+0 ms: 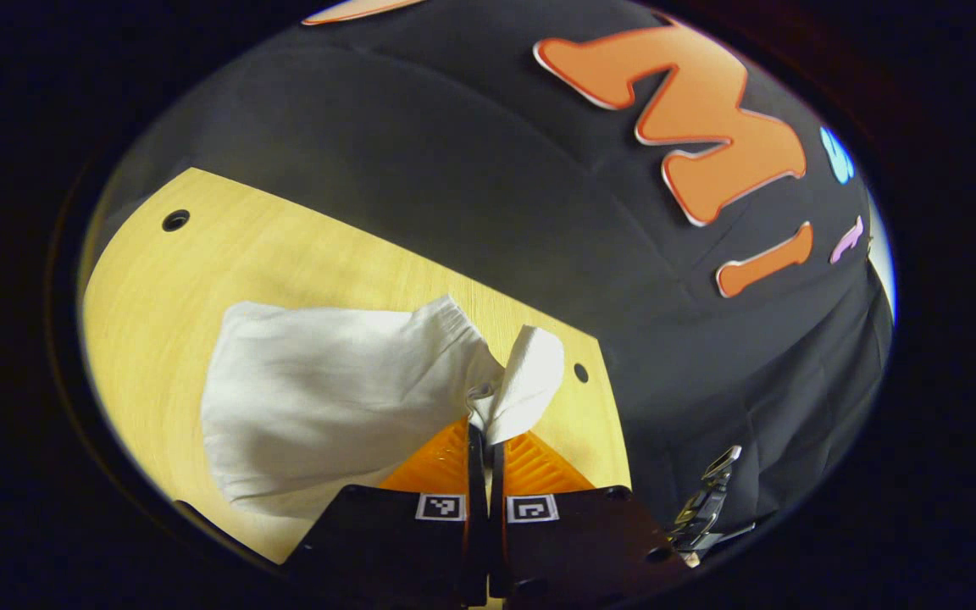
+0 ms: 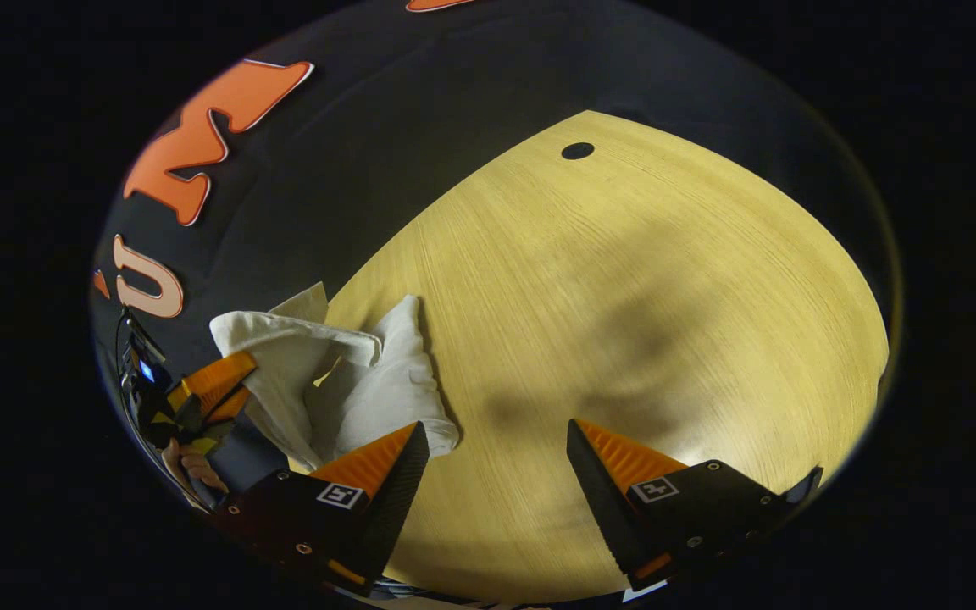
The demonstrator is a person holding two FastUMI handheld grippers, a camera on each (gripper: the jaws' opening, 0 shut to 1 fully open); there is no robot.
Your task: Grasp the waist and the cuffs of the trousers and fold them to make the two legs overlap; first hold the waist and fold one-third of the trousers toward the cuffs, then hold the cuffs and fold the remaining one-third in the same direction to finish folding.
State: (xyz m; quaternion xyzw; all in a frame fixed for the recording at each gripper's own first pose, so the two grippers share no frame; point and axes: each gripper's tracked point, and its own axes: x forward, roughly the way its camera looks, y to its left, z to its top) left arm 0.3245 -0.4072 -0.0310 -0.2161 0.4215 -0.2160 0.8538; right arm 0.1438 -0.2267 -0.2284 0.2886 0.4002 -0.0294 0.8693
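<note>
White trousers (image 1: 327, 398) lie bunched on the light wooden table (image 1: 166, 288). My left gripper (image 1: 485, 428) is shut on an edge of the fabric, which curls up over its fingertips; I cannot tell if that edge is the waist or a cuff. In the right gripper view the trousers (image 2: 369, 390) rest at the table's left edge, lifted on one side by the left gripper (image 2: 217, 385) and the hand holding it. My right gripper (image 2: 496, 445) is open above bare table (image 2: 623, 280), its left finger close to the cloth but apart from it.
The table has small round holes (image 1: 175, 220) near its corners, another hole (image 1: 580, 372) near the held cloth, and one hole (image 2: 577, 151) far off in the right gripper view. Black booth cloth (image 1: 454, 169) hangs right behind the table's edge.
</note>
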